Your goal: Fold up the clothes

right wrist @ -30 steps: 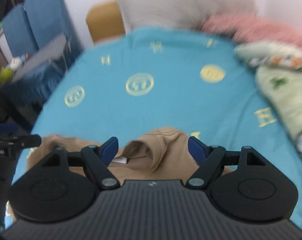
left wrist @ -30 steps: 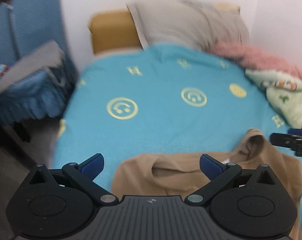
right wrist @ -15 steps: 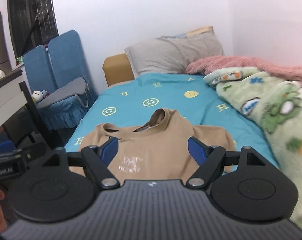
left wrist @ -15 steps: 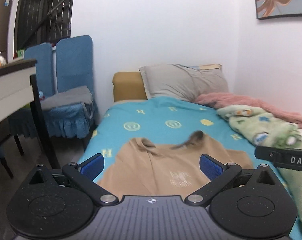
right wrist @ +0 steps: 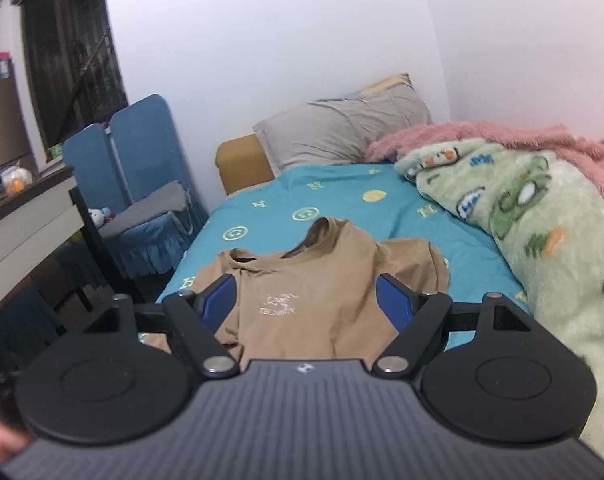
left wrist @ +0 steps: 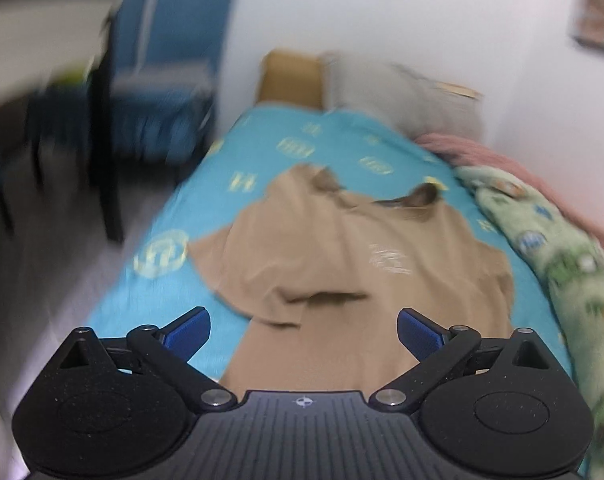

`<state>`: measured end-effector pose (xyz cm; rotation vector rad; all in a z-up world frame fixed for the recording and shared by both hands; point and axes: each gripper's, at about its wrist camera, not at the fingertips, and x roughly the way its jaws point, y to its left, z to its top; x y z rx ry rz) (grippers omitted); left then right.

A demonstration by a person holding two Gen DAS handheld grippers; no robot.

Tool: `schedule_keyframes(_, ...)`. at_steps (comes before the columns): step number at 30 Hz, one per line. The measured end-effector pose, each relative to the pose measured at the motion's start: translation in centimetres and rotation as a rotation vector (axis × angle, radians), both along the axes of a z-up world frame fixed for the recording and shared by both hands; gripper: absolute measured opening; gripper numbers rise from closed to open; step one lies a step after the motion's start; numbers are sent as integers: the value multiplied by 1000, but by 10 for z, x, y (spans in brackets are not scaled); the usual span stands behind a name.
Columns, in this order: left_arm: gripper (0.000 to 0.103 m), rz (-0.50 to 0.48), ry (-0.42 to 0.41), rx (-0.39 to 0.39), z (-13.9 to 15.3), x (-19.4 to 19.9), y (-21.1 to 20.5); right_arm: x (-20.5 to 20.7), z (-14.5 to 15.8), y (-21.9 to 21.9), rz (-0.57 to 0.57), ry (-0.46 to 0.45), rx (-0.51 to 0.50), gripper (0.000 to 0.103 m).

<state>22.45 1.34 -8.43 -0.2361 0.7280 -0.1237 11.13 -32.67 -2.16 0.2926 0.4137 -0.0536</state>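
Shirt (right wrist: 321, 280), tan, lies on the blue bed (right wrist: 401, 208). Left gripper (left wrist: 303, 330) and right gripper (right wrist: 306, 300) are wide apart above it, holding nothing.

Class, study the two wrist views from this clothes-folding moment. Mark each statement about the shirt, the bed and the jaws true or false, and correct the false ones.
1. The tan T-shirt lies on the turquoise bedsheet. True.
2. The right gripper has its jaws shut on a sleeve. False: they are open and hold nothing.
3. A green patterned blanket lies right of the shirt. True.
4. The shirt is already folded into a neat square. False: it lies spread out, logo up.
5. The left gripper has its jaws open. True.
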Motion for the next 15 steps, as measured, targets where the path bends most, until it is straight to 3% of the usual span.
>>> schedule_keyframes(5, 94, 212, 150, -311, -55, 56, 59, 18, -24, -15, -26, 79, 61, 78)
schedule_keyframes(7, 90, 308, 171, -395, -74, 74, 76, 28, -34, -23, -48, 104, 105, 78)
schedule_keyframes(9, 88, 368, 170, -422, -87, 92, 84, 39, -44, -33, -80, 120, 162, 78)
schedule_keyframes(13, 82, 355, 112, -341, -90, 116, 81, 61, -65, -45, -113, 162, 199, 78)
schedule_keyframes(15, 65, 310, 115, -277, -88, 130, 73, 68, -74, -53, -127, 200, 245, 78)
